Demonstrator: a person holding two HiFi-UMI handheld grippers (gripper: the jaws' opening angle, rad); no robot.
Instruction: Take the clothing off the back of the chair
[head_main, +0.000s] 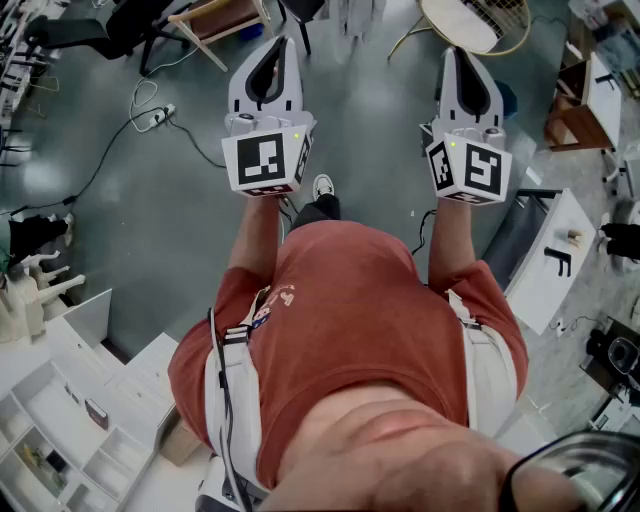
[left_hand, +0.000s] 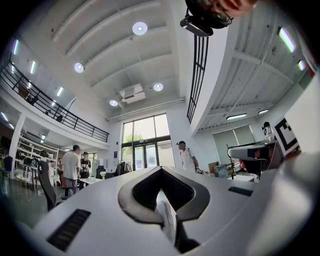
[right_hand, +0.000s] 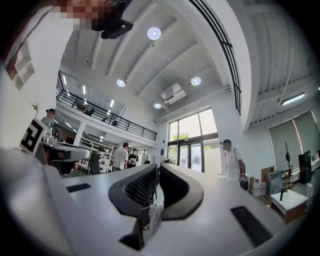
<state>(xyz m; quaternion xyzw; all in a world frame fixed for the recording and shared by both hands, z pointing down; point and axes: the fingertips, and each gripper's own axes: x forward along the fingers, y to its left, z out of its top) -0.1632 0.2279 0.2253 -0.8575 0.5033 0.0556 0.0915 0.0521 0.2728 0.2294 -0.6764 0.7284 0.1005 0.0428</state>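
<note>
I hold both grippers out level in front of me over a grey floor. The left gripper (head_main: 274, 44) (left_hand: 160, 170) is shut, its tips touching and nothing between them. The right gripper (head_main: 456, 54) (right_hand: 157, 168) is also shut and holds nothing. A white piece of clothing (right_hand: 154, 216) (left_hand: 165, 217) shows far ahead through the slit under each pair of jaws. In the right gripper view it hangs on a dark chair. In the head view, pale cloth (head_main: 358, 14) shows at the top edge beside a dark chair (head_main: 303, 10). Both grippers are well short of it.
A power strip (head_main: 152, 118) with cables lies on the floor at the left. A wooden frame (head_main: 215, 20), a black office chair (head_main: 90, 30) and a round wicker seat (head_main: 480, 20) stand ahead. White shelves (head_main: 60, 420) are at the lower left, a white table (head_main: 545, 270) at the right. People (left_hand: 71, 167) stand far off.
</note>
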